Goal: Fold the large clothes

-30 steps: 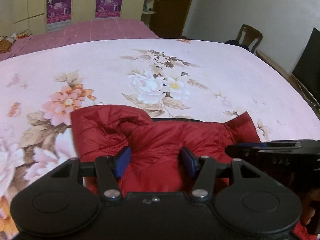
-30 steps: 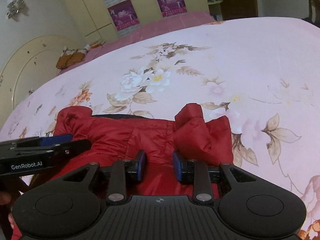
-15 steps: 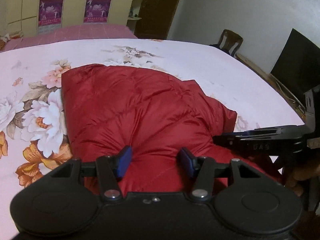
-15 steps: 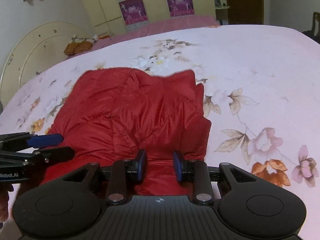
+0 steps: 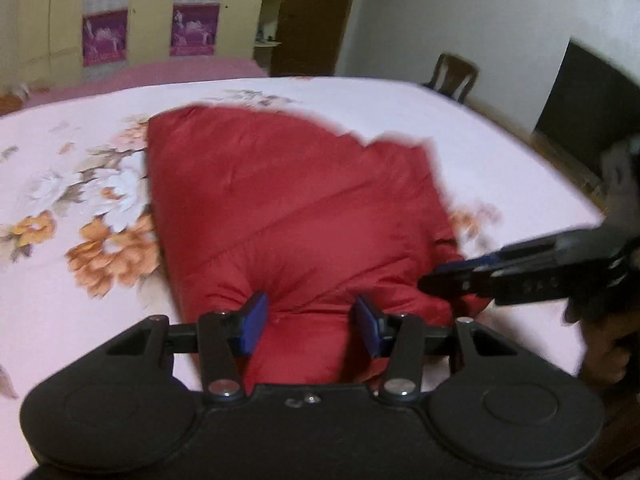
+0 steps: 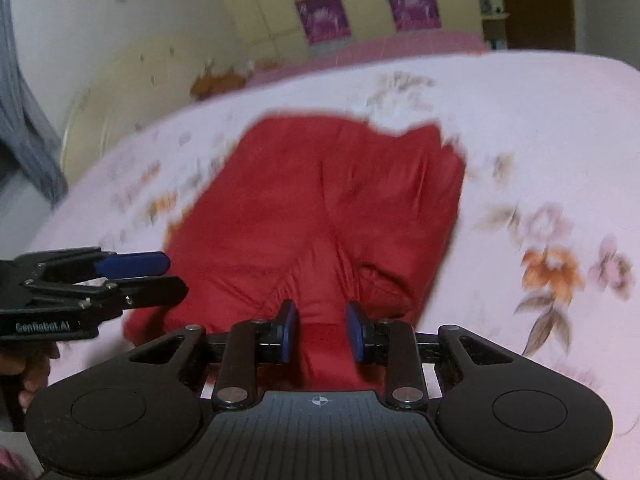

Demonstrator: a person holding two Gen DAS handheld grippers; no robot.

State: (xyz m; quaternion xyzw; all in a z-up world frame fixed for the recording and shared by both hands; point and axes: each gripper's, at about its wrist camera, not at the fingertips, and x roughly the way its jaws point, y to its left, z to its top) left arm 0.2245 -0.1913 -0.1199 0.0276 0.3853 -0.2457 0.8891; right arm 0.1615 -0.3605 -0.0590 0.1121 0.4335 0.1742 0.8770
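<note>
A red puffy jacket (image 5: 288, 216) lies stretched out on the floral pink bedsheet (image 5: 72, 184); it also shows in the right wrist view (image 6: 332, 216). My left gripper (image 5: 310, 322) is shut on a bunched fold of the jacket's near edge. My right gripper (image 6: 321, 330) is shut on another fold of the near edge. Each gripper shows from the side in the other's view: the right one (image 5: 440, 276) at the jacket's right corner, the left one (image 6: 172, 276) at its left corner. Both views are blurred by motion.
The bed's right edge (image 5: 560, 176) drops to the floor, with a wooden chair (image 5: 456, 76) and a dark screen (image 5: 588, 116) beyond. Wardrobe doors with purple posters (image 5: 104, 36) stand behind the bed. A curved headboard (image 6: 120, 96) is at the left.
Both grippers have pulled the jacket's near edge back toward me. The jacket has gone from a bunched heap to a long flat shape spread over the sheet.
</note>
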